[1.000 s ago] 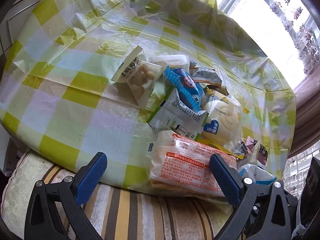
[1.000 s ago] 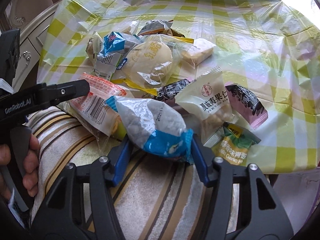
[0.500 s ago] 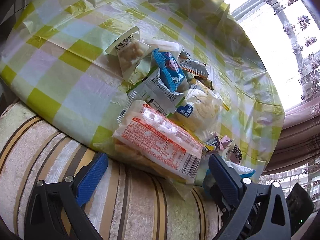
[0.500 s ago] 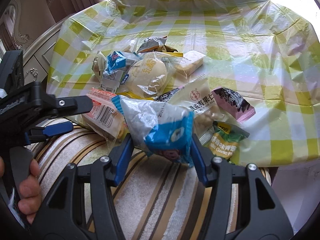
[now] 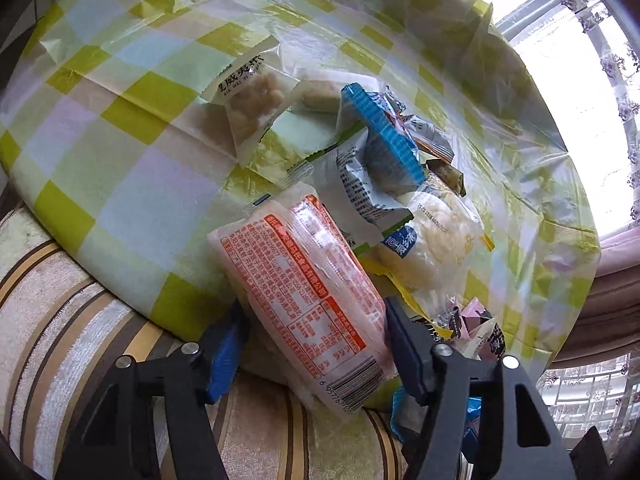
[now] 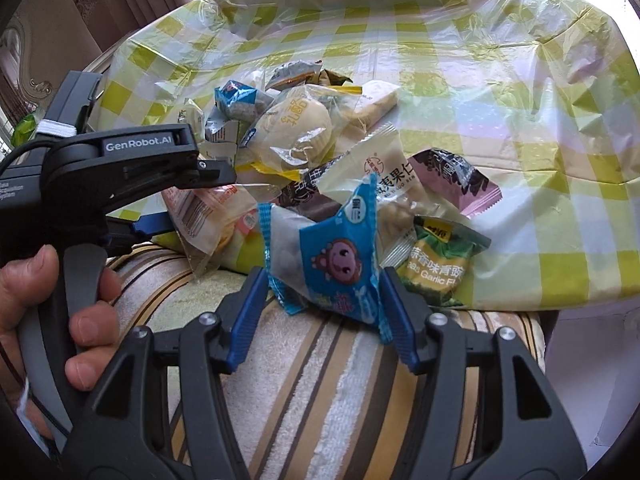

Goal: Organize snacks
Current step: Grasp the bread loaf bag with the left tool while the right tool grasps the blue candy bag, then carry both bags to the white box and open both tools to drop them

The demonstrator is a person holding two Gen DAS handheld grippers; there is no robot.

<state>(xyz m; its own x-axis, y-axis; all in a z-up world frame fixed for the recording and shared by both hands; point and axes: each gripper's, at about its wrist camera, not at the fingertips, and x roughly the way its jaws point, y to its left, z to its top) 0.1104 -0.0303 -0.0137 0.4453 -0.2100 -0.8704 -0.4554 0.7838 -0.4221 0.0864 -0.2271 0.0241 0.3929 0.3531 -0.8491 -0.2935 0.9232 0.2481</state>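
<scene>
Left hand-held gripper (image 5: 316, 354), previously wide, now closing round orange-printed packet (image 5: 304, 300).

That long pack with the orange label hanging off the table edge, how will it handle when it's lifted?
The orange-label pack looks soft: clear film over pale, puffy contents, so it may sag or squash. The film is glossy, so probably slippery. It overhangs the table, with the left tool closing on its sides near one end, so the far end could droop.
</scene>
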